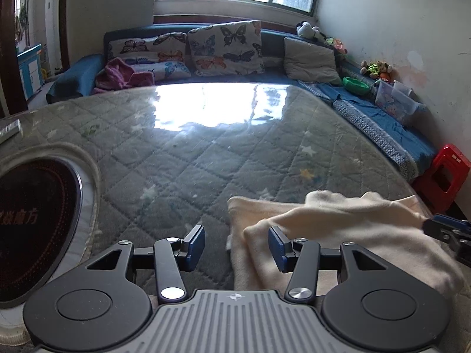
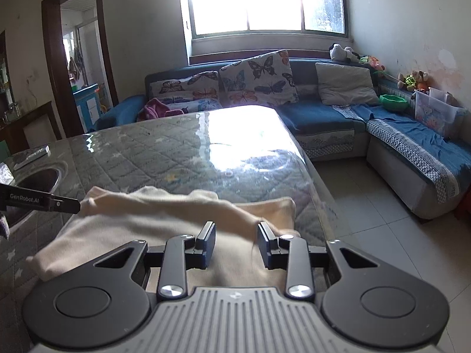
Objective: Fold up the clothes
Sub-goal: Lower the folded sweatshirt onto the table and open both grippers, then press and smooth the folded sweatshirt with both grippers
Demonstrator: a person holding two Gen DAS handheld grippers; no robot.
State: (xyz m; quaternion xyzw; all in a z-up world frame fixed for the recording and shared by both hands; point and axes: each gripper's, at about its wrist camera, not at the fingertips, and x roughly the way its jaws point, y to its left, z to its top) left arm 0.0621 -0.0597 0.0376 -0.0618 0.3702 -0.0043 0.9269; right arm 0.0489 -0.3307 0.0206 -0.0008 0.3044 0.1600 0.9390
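Observation:
A cream garment (image 1: 338, 229) lies partly folded on the near right part of a quilt-covered table (image 1: 176, 153). My left gripper (image 1: 237, 244) hangs open over the garment's left edge; its right finger (image 1: 278, 245) is above the fold, and its left finger is above bare quilt. In the right wrist view the same garment (image 2: 147, 214) spreads under my right gripper (image 2: 237, 244), whose jaws stand apart with cloth below them and nothing pinched. The right gripper (image 1: 447, 232) shows at the garment's right end, and the left gripper (image 2: 44, 201) at its left end.
A round dark cooktop (image 1: 29, 229) is set into the table on the left, with a small flat box (image 1: 8, 129) behind it. The table's right edge (image 2: 318, 182) drops to a tiled floor. A blue corner sofa (image 2: 323, 117) with cushions runs behind; a red stool (image 1: 444, 173) stands at the right.

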